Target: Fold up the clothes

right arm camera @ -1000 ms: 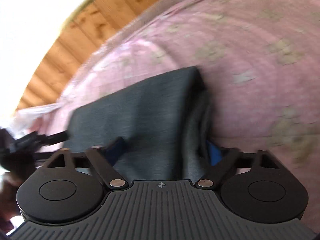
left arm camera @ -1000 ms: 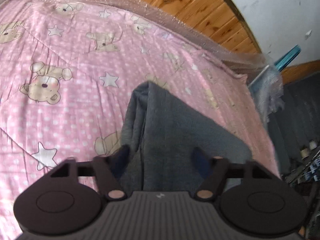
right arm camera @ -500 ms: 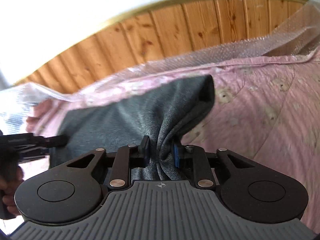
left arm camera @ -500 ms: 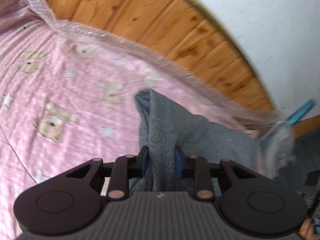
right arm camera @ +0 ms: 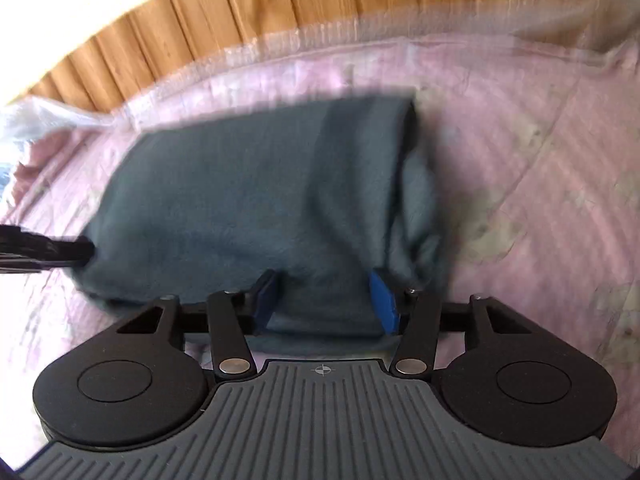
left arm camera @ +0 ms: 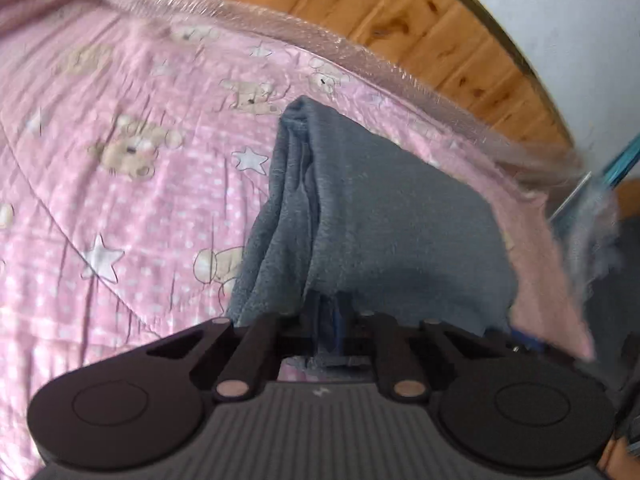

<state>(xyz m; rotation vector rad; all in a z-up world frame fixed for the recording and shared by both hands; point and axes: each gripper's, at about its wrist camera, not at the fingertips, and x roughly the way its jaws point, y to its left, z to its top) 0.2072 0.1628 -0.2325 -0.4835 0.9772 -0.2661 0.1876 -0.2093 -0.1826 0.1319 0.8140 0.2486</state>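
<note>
On the bed: a grey garment (left arm camera: pixel 384 216) lies folded on a pink quilt (left arm camera: pixel 120 208) printed with teddy bears, white stars and dots.
Garment position: toward the far side of the bed, close to the headboard edge; the quilt surrounds it on the near and outer sides.
Left gripper (left arm camera: pixel 326 330): its fingers are drawn close together and pinch a bunched near edge of the garment, which rises from them in vertical pleats.
Right gripper (right arm camera: pixel 326 298): its blue-padded fingers (right arm camera: pixel 383 300) stand apart, with the near edge of the garment lying between them; whether the pads touch the cloth cannot be told.
Garment edges: in the right wrist view the right side shows a thick stacked fold, several layers deep; the far edge is blurred.
Open room: broad bare quilt spreads to the left in the left wrist view and to the right in the right wrist view.
Far boundary: a strip of clear bubble wrap (left arm camera: pixel 360 52) runs along the bed's far edge, with wooden panelling (right arm camera: pixel 280 4) and a pale wall behind it.
Side clutter: a teal rod (left arm camera: pixel 624 156) stands past the bed's corner in the left wrist view.
Other gripper seen: a dark tip (right arm camera: pixel 48 250) meets the garment's left corner in the right wrist view.
</note>
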